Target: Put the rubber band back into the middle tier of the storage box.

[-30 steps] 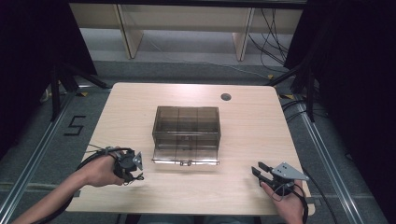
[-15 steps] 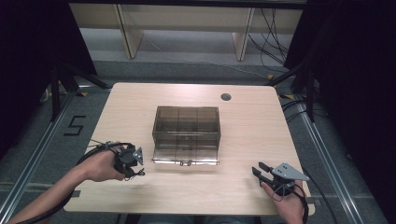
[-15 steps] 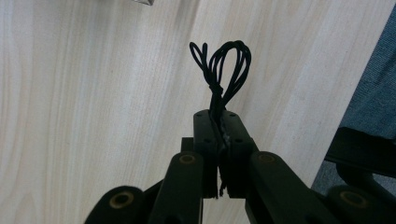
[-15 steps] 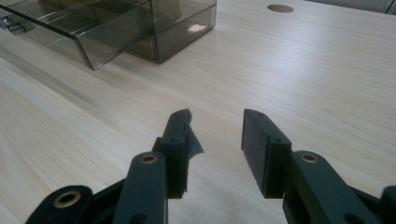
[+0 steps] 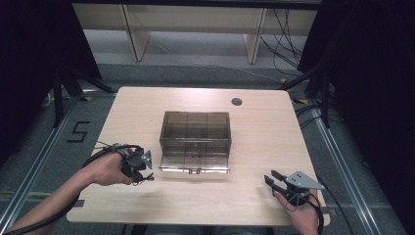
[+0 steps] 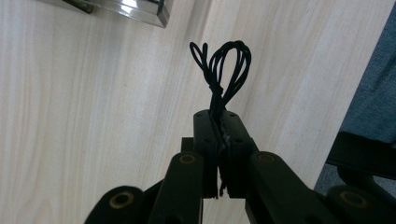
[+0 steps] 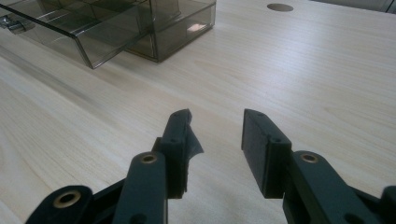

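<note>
Where table (image 5: 147,105) lies bare, smoky box (image 5: 195,132), perhaps drawers

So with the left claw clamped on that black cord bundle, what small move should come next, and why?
Probably carry the left claw a little toward the smoky clear box beside it. Its jaws are shut on a looped black cord bundle held over the table, the box's drawer looks pulled out, and the right claw waits open near the table's front edge.

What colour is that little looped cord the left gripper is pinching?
Black cord, clearest in the left gripper view.
</note>
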Demonstrator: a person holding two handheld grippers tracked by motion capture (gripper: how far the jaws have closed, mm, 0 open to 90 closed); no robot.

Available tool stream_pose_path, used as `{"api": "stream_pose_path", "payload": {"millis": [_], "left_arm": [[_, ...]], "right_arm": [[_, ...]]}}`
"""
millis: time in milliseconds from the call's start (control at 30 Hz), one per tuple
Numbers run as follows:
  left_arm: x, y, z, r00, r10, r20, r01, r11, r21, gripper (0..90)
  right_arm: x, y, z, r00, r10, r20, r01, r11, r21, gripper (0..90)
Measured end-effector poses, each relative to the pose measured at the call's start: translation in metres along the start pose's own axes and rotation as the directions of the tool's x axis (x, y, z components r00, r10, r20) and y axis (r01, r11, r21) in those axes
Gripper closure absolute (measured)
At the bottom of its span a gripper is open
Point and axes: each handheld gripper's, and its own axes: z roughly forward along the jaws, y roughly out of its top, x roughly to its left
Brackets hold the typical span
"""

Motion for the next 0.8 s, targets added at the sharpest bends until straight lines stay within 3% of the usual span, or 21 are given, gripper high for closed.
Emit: {"api": "stream_pose_path", "payload": {"millis": [33, 67, 200, 233, 333, 533, 633, 667, 733, 767, 800], "left_arm": [[0.002, 0.001, -0.001, 0.9995, 0.029, -0.013, -0.029, 0.9996, -0.002, 86.0], [0.003, 0.002, -0.003, 0.9996, 0.028, -0.011, -0.028, 0.9996, 0.000, 86.0], [0.004, 0.003, -0.005, 1.0000, 0.006, -0.006, -0.007, 1.0000, -0.006, 86.0], [0.004, 0.003, -0.006, 1.0000, 0.002, -0.003, -0.002, 1.0000, -0.005, 86.0], [0.006, 0.005, -0.009, 0.9999, 0.010, -0.008, -0.010, 0.9999, -0.006, 86.0], [0.008, 0.007, -0.015, 0.9998, 0.010, -0.016, -0.010, 0.9998, -0.014, 86.0], [0.009, 0.007, -0.016, 0.9998, 0.009, -0.017, -0.009, 0.9998, -0.015, 86.1], [0.010, 0.009, -0.017, 0.9992, 0.029, -0.027, -0.029, 0.9994, -0.018, 86.1], [0.009, 0.009, -0.018, 0.9997, 0.015, -0.020, -0.015, 0.9996, -0.022, 86.0], [0.010, 0.010, -0.019, 0.9997, 0.014, -0.019, -0.014, 0.9996, -0.022, 86.0], [0.010, 0.011, -0.019, 0.9997, 0.016, -0.019, -0.017, 0.9996, -0.023, 86.0]], "right_arm": [[0.000, 0.000, 0.000, 1.0000, 0.007, -0.003, -0.007, 1.000, -0.005, 62.9], [0.003, 0.000, 0.000, 0.9994, 0.034, 0.005, -0.034, 0.999, 0.004, 62.9], [0.001, 0.000, 0.000, 0.9999, 0.013, -0.001, -0.013, 1.000, 0.002, 62.9], [0.003, -0.001, -0.001, 0.9990, 0.044, 0.006, -0.044, 0.999, 0.007, 62.9], [0.000, 0.000, 0.000, 1.0000, 0.007, -0.002, -0.007, 1.000, -0.009, 62.9], [0.000, 0.000, 0.001, 1.0000, -0.004, 0.001, 0.004, 1.000, -0.013, 62.9], [0.000, 0.000, 0.001, 1.0000, 0.000, -0.002, 0.000, 1.000, -0.012, 62.9], [0.000, 0.000, 0.001, 1.0000, -0.002, 0.000, 0.002, 1.000, -0.013, 62.9], [0.000, 0.000, 0.000, 1.0000, 0.006, -0.002, -0.006, 1.000, -0.006, 62.9], [0.004, 0.000, -0.001, 0.9989, 0.046, 0.004, -0.046, 0.999, 0.005, 62.9], [0.003, 0.000, 0.000, 0.9994, 0.034, 0.000, -0.034, 0.999, 0.001, 62.9]]}}
